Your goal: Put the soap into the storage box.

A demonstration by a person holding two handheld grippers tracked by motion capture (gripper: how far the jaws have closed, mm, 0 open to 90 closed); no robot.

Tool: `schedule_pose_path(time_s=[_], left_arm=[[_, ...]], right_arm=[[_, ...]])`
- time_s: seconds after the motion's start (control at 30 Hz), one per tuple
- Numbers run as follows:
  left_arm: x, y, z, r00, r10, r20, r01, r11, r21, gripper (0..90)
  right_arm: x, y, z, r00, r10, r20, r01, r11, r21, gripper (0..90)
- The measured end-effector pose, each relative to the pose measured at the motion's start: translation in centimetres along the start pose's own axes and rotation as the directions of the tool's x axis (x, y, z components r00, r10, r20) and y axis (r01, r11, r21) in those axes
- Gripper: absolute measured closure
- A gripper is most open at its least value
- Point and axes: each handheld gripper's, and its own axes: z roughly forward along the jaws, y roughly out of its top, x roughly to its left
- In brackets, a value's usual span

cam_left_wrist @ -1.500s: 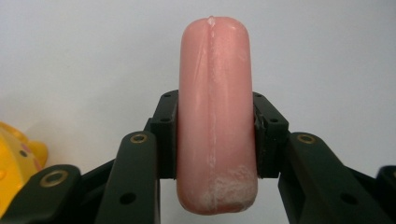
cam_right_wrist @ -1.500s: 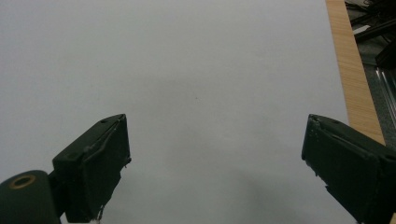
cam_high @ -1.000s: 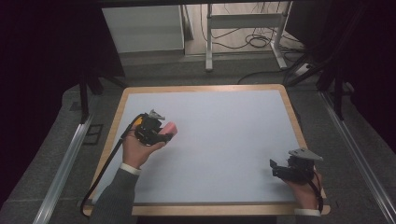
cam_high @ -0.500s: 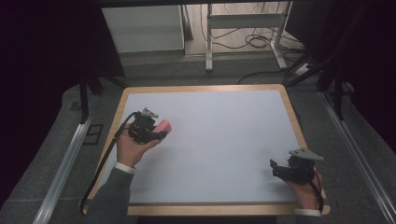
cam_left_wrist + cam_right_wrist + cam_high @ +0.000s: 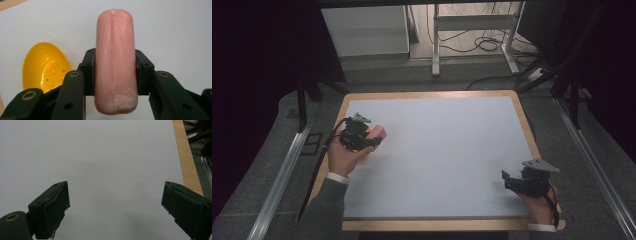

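1. High view. Left gripper (image 5: 373,138) — over the left part of the desk (image 5: 452,150), near its left edge; fingers clamped on a pink bar (image 5: 378,133), which juts out beyond the fingertips toward the desk's middle. Right gripper (image 5: 508,180) — at the near right corner, well apart from the bar, fingertips pointing left across the desk. The left hand (image 5: 343,159) is the nearer one by far; it already has the item. Bare white surface lies between the two grippers, with nothing in the way.

2. Left gripper view. Pink bar (image 5: 115,60) — held between both pads at about mid-length; long axis runs straight out along the fingers, rounded end well past the tips, butt end back toward the gripper body. A seam line runs along its face, and whitish scuffing shows at the near end. Yellow bowl-shaped piece (image 5: 45,67) — lying on the desk to the left of the fingers and beyond them, hollow side up, apart from the bar. Judgement: any set-down to that side must clear or aim for this piece.

3. Right gripper view. Right fingers (image 5: 53,210) — spread wide, nothing between them; plain desk ahead, wooden border (image 5: 186,157) beyond the right finger.
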Motion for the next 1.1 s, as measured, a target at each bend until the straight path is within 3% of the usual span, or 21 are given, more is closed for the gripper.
schedule_pose_path(time_s=[0.33, 0.83, 1.1], left_arm=[[1.5, -0.3, 0.2, 0.9990, -0.038, -0.024, 0.038, 0.9993, -0.004, 60.3], [2.8, -0.5, 0.4, 0.9969, -0.064, -0.045, 0.063, 0.9980, -0.008, 60.3], [4.2, -0.5, 0.4, 0.9928, -0.101, -0.064, 0.100, 0.9949, -0.013, 60.3]], right_arm=[[0.0, -0.1, 0.1, 1.0000, -0.004, 0.002, 0.004, 1.000, 0.005, 7.4], [-0.1, -0.1, 0.1, 1.0000, -0.003, 0.006, 0.003, 1.000, 0.009, 7.4], [-0.1, -0.1, 0.2, 0.9999, -0.003, 0.012, 0.002, 1.000, 0.017, 7.4]])
